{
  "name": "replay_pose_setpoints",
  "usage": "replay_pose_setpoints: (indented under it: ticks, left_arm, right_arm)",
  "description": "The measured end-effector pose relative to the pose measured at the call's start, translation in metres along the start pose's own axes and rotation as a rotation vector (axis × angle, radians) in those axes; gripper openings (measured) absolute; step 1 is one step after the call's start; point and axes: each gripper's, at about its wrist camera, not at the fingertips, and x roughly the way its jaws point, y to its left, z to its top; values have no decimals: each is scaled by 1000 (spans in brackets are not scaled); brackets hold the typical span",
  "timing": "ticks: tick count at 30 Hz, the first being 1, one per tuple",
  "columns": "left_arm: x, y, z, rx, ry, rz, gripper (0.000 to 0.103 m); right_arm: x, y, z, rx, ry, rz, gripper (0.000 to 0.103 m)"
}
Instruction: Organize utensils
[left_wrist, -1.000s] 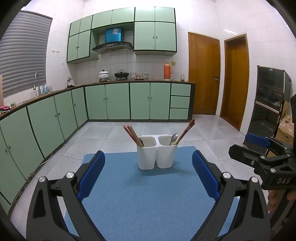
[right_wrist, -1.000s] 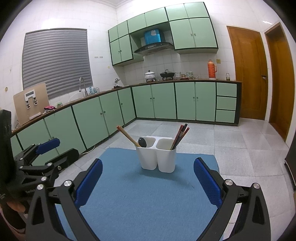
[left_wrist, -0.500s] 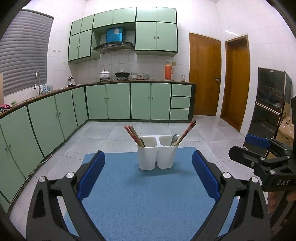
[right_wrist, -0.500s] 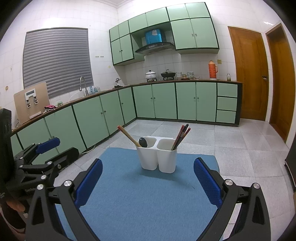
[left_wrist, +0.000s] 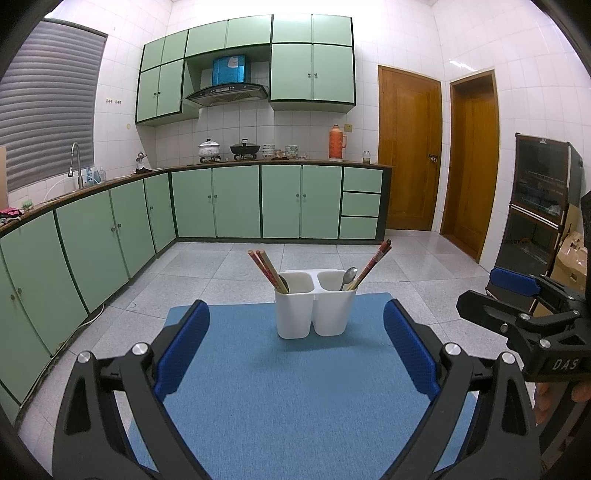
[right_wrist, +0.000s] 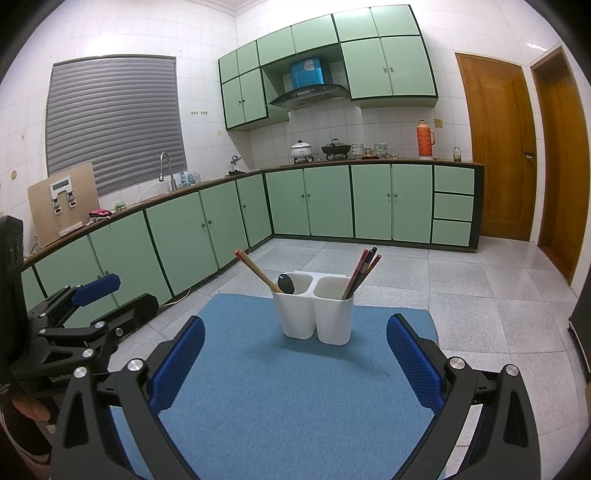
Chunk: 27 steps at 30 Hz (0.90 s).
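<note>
A white two-compartment utensil holder stands at the far end of a blue mat. In the left wrist view, red chopsticks lean out of its left cup; a metal spoon and more chopsticks stand in its right cup. The holder also shows in the right wrist view, with a dark spoon and chopsticks on the left and chopsticks on the right. My left gripper is open and empty, short of the holder. My right gripper is open and empty too.
The mat covers a small table with tiled floor beyond its far edge. Green cabinets run along the left and back. A dark cabinet stands at the right. Each gripper shows at the side of the other's view.
Both views have shifted only slightly; the holder sits a touch further right in each. Both grippers stay open and empty.
</note>
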Motion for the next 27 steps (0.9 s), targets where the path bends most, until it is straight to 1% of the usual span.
replay_pose_setpoints:
  ticks: [27]
  left_arm:
    - [1, 2, 0, -2, 2, 0, 92]
  right_arm:
    - [0, 0, -1, -1, 3, 0, 97]
